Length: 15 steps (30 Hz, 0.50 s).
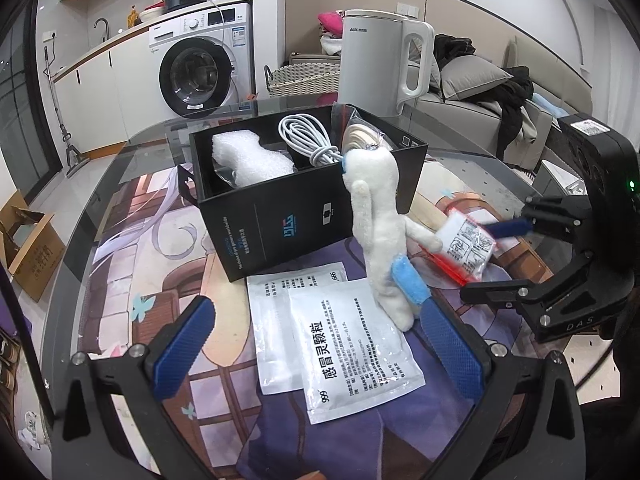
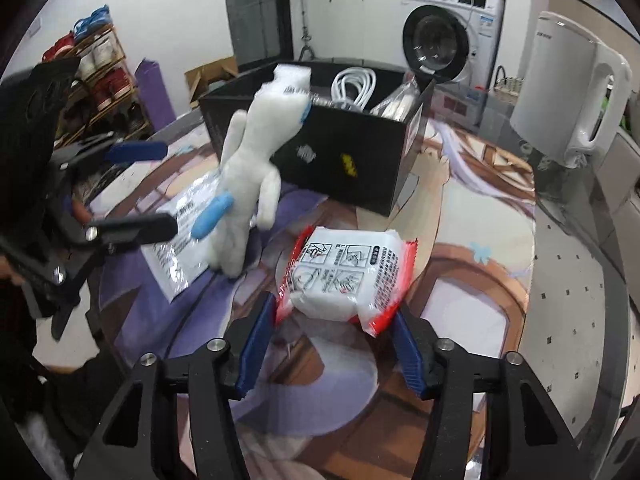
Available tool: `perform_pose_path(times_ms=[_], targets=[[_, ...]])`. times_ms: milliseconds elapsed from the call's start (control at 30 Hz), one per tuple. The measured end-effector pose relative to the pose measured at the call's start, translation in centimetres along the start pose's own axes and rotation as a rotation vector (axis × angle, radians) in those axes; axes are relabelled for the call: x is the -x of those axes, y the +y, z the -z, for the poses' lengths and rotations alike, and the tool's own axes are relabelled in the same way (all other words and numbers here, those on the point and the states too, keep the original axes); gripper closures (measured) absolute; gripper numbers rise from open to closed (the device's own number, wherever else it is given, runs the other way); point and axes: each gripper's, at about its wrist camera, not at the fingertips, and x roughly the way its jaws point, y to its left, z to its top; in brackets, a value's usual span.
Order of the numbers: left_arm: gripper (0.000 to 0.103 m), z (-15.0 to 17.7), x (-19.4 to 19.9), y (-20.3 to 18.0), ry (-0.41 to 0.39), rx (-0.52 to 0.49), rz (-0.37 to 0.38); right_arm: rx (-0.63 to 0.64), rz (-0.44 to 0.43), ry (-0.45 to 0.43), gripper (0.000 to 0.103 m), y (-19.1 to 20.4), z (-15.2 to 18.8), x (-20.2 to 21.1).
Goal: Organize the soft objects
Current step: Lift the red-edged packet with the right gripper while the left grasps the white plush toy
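A white plush toy [image 1: 380,224] with a blue limb leans upright against the black open box [image 1: 280,208]; it also shows in the right wrist view [image 2: 244,184]. My left gripper [image 1: 320,344] is open, and its right pad touches the toy's blue limb. My right gripper [image 2: 334,344] is shut on a red-and-white tissue pack [image 2: 344,276], which also shows in the left wrist view [image 1: 468,246]. The box [image 2: 340,156] holds white foam [image 1: 248,158], a white cable [image 1: 308,136] and a bagged item.
Two white medicine sachets [image 1: 344,344] lie flat on the printed mat in front of the box. A white electric kettle [image 1: 380,60] stands behind the box. The round glass table edge [image 2: 580,280] curves on the right. A washing machine and sofa stand beyond.
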Motion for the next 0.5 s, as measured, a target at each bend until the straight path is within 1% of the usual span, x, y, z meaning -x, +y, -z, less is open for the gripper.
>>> perform_pose_path(times_ms=[67,233,267,333,400,500], targets=[[0.0,-0.01,0.0,-0.03,-0.001,-0.002,0.001,-0.03,0.022,-0.019,0.019,-0.34,-0.05,0.11],[0.0,-0.04,-0.06,-0.16,-0.003,0.0,0.001,-0.077,0.058,-0.037,0.019,-0.51,-0.46,-0.43],[0.0,-0.05,-0.03,-0.2,-0.004,0.002,0.003,-0.079,0.062,-0.041,0.02,-0.4,-0.54,-0.55],[0.0,-0.12,0.07,-0.24,-0.007,0.007,0.012,-0.064,0.055,-0.04,0.034,0.03,-0.62,-0.75],[0.0,-0.16,0.16,-0.36,-0.01,0.009,0.017,-0.043,0.049,-0.044,0.042,0.37,-0.67,-0.55],[0.0,-0.28,0.14,-0.57,-0.015,0.017,0.019,-0.03,0.037,-0.049,0.046,0.24,-0.69,0.08]])
